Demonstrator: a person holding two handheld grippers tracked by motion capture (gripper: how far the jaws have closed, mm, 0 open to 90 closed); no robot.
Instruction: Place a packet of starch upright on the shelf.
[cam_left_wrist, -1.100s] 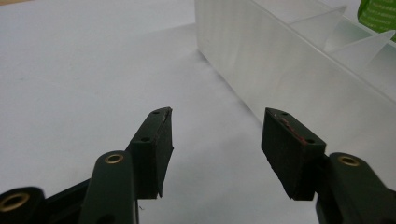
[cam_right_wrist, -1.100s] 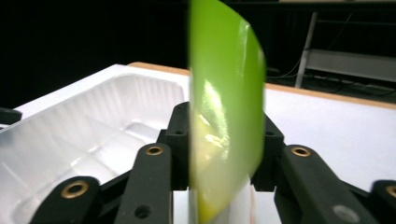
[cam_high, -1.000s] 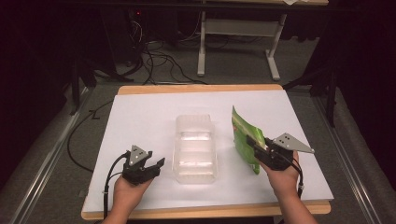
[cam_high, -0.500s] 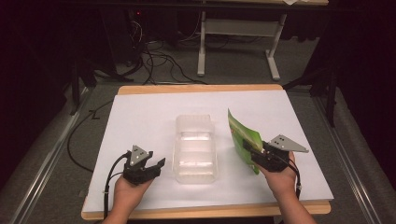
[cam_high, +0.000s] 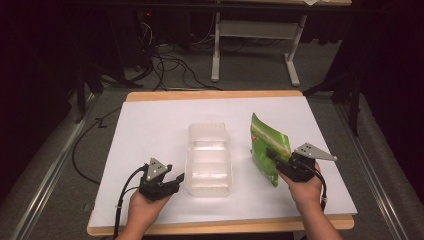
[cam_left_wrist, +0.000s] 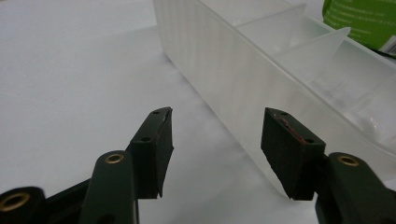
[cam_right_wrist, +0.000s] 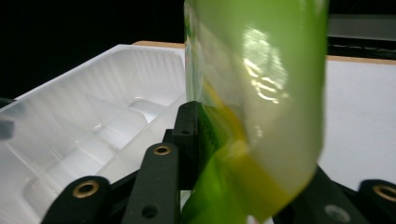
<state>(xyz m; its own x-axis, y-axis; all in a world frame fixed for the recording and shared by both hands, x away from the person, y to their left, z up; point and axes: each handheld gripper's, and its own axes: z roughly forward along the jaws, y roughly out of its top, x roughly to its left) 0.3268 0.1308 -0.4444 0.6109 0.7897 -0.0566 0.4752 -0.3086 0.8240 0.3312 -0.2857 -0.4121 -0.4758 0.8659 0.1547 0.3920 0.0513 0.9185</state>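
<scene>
Our right fingers (cam_right_wrist: 187, 140) press the green packet (cam_high: 267, 147) from both sides, and the jaws have just been closing on it, so the grip looks firm. In the right gripper view the shiny film bends around the left pad and bulges between the two jaws. The right gripper (cam_high: 276, 159) holds the packet upright at the right side of the table (cam_high: 150, 120), just beside the clear plastic tray (cam_high: 210, 160) — touching it or not, we cannot tell.

Our left fingers (cam_left_wrist: 156, 144) stand wide apart with nothing between them. The left gripper (cam_high: 175, 181) waits near the tray's near left corner, and in the left gripper view the tray wall runs close by the right pad.

We judge that the packet is going into the tray. The risks from here:
- The film is smooth, so the packet could slip or fold in the jaws.
- The tray is light and nothing holds it — a push from the packet's lower edge could slide it or tip it.
- The dividers inside could catch the packet.
</scene>
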